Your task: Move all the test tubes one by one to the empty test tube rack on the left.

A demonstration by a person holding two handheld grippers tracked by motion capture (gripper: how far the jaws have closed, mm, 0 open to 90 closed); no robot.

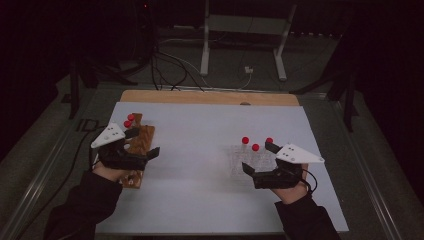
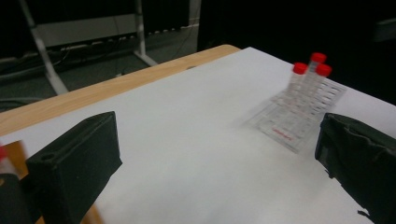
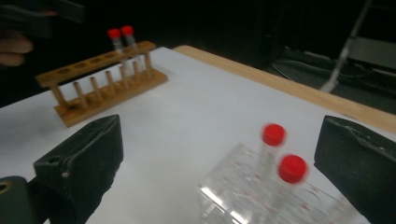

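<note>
A wooden tube rack (image 1: 142,136) lies at the table's left, with two red-capped tubes (image 1: 129,120) at its far end. My left gripper (image 1: 145,141) hovers over that rack, open and empty. At the right stands a clear plastic rack (image 1: 240,161) holding three red-capped tubes (image 1: 255,147). My right gripper (image 1: 258,157) is open around the clear rack's near right side, with nothing held. The left gripper view looks across the table to the clear rack (image 2: 299,119). In the right gripper view, two red caps (image 3: 273,134) stand between the wide jaws, and the wooden rack (image 3: 102,81) is farther off.
A white sheet (image 1: 200,150) covers the table, and a strip of wooden tabletop (image 1: 210,97) shows at the far edge. Beyond it are a metal stand (image 1: 242,30) and cables on a dark floor. The person's dark sleeves come in from the bottom.
</note>
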